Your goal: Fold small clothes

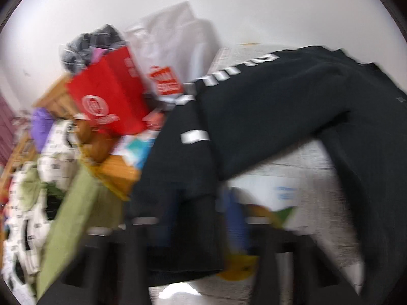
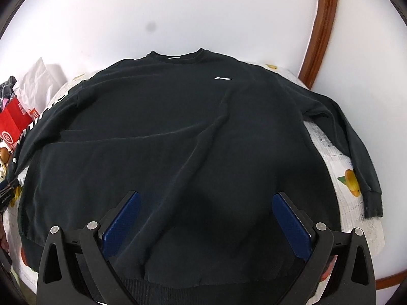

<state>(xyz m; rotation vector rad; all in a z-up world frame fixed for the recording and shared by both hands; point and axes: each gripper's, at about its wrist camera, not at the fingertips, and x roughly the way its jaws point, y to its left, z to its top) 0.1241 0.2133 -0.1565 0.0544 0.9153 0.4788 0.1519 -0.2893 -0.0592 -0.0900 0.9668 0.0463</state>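
Note:
A black long-sleeved sweatshirt [image 2: 178, 132] lies spread face up on a white patterned table cover [image 2: 328, 147], collar at the far side, a small white logo on the chest. Its right sleeve [image 2: 356, 157] lies along the table's right edge. My right gripper [image 2: 206, 203] is open and empty, its blue pads [image 2: 122, 221] just above the shirt's lower middle. The left wrist view is blurred: the left sleeve [image 1: 193, 152] with white lettering hangs lifted in front of my left gripper [image 1: 193, 231]. Whether its dark fingers are shut on the sleeve cannot be told.
A cluttered pile stands left of the table: a red bag [image 1: 112, 96], a white plastic bag [image 1: 175, 45], green cloth [image 1: 73, 211] and boxes. A white wall is behind. A brown wooden frame [image 2: 318, 33] runs at the right.

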